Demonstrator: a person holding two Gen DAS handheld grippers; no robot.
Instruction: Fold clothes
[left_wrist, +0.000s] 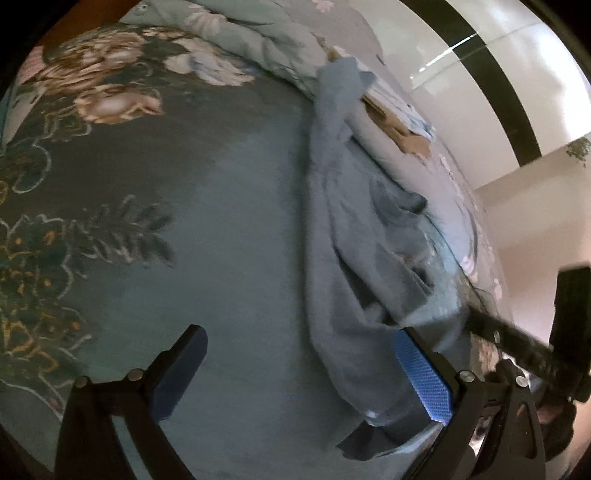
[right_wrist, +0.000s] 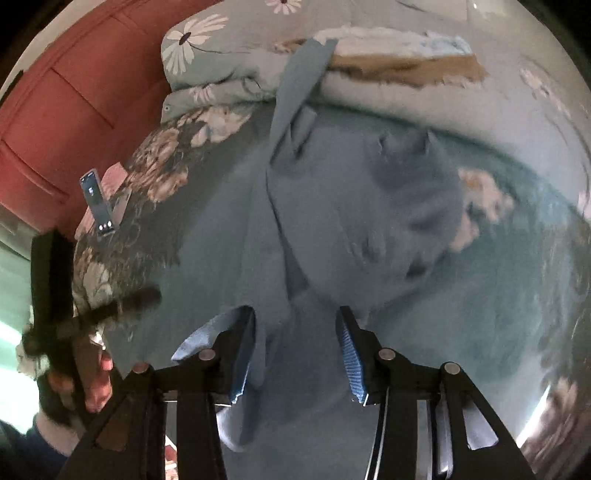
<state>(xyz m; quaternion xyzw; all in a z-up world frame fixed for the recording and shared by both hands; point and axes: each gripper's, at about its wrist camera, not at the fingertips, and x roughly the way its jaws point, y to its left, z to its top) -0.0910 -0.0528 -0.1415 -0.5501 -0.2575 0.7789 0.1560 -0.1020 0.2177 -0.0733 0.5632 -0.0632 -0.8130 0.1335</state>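
Cloth: blue garment (right_wrist: 332, 206) soft, light; take hem at six o'clock. Left gripper (left_wrist: 299, 373) released, right gripper (right_wrist: 295, 350) unclenched, straddling fabric.

The left gripper (left_wrist: 299, 373) points steeply down with its jaws spread wide and nothing pressed between the pads. The right gripper (right_wrist: 295, 350) also points down, jaws half apart; whether they grip is unclear.

From my right wrist view, the garment (right_wrist: 332, 221) lies on the bedspread (right_wrist: 498, 314) straight ahead; a quilt (right_wrist: 229, 74) sits behind it at twelve o'clock, a phone (right_wrist: 96, 202) at ten.
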